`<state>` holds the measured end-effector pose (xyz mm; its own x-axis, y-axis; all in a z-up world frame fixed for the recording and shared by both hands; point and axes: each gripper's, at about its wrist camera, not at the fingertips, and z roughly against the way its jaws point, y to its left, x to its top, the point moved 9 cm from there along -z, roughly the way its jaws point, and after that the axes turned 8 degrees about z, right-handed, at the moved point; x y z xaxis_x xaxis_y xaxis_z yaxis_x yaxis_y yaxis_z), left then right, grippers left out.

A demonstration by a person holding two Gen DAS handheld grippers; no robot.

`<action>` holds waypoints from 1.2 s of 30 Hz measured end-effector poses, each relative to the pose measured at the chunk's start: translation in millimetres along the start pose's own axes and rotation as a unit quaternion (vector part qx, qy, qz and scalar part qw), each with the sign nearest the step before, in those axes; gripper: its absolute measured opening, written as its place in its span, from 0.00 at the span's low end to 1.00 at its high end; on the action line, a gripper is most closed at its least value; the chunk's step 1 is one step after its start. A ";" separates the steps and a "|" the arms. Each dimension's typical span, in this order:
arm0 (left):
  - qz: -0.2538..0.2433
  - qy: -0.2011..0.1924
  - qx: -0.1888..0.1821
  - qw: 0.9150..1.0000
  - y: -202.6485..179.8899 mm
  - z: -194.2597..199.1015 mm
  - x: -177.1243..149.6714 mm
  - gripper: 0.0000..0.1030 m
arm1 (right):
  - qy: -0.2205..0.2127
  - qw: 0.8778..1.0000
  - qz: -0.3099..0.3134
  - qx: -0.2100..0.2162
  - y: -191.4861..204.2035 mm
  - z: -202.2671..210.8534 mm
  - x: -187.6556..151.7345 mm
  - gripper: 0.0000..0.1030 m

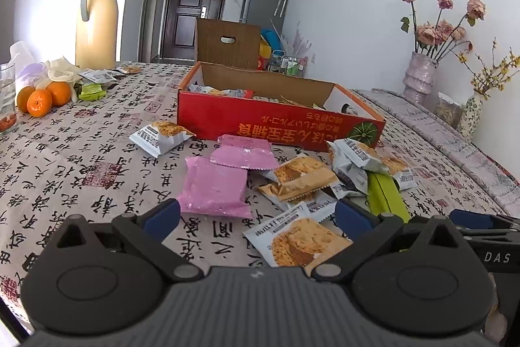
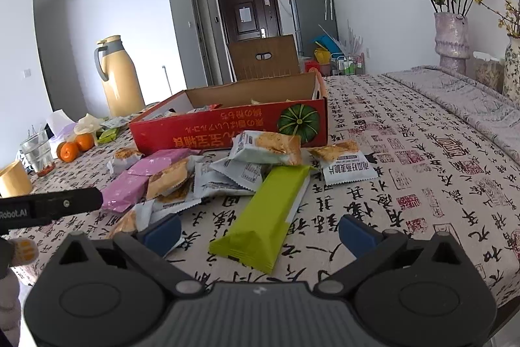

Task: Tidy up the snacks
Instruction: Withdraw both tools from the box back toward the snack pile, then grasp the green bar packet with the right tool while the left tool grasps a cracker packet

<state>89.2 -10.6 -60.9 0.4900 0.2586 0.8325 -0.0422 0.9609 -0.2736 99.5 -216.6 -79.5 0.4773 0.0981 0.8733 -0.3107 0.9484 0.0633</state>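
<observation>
A red cardboard box with some snacks inside stands open on the table; it also shows in the right wrist view. Loose snack packets lie in front of it: two pink packets, several white-and-orange cake packets and a long green packet. My left gripper is open and empty, low over a white cake packet. My right gripper is open and empty, with the near end of the green packet between its fingers.
A yellow thermos jug, oranges, a glass and small packets lie at the table's far left. Vases with dried flowers stand at the right on a folded cloth. A wooden chair back rises behind the box.
</observation>
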 end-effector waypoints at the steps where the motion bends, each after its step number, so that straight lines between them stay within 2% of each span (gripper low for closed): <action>1: -0.002 0.002 0.000 1.000 -1.9 -0.9 -0.7 1.00 | 0.000 1.000 -0.001 -0.001 -0.4 0.1 0.0 1.00; 8: -0.025 0.038 0.009 0.999 -21.5 -15.9 -10.7 1.00 | 0.003 1.000 -0.009 -0.010 -8.5 1.0 -4.8 1.00; 14: -0.006 0.072 0.021 0.997 -23.8 -29.6 -18.4 0.99 | 0.006 1.000 -0.021 -0.016 -16.9 3.7 -11.7 1.00; 18: 0.011 0.092 0.027 0.995 -23.1 -36.3 -20.7 0.85 | 0.009 1.000 -0.024 -0.014 -17.8 4.9 -16.5 1.00; 22: 0.032 0.102 0.031 0.994 -19.1 -38.3 -21.5 0.79 | 0.011 1.000 -0.026 -0.011 -17.2 5.1 -19.8 1.00; 29: 0.069 0.112 0.043 0.990 -5.3 -39.7 -23.0 0.54 | 0.015 0.999 -0.030 -0.008 -16.6 4.6 -24.1 1.00; 36: 0.069 0.106 0.036 0.991 -4.2 -38.0 -21.2 0.49 | 0.019 0.999 -0.028 -0.006 -13.9 3.7 -26.4 1.00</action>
<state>112.1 -23.9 -95.7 0.6465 0.3691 0.6677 -0.1804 0.9243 -0.3362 88.2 -233.5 -101.6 0.5237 0.0566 0.8500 -0.2740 0.9560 0.1051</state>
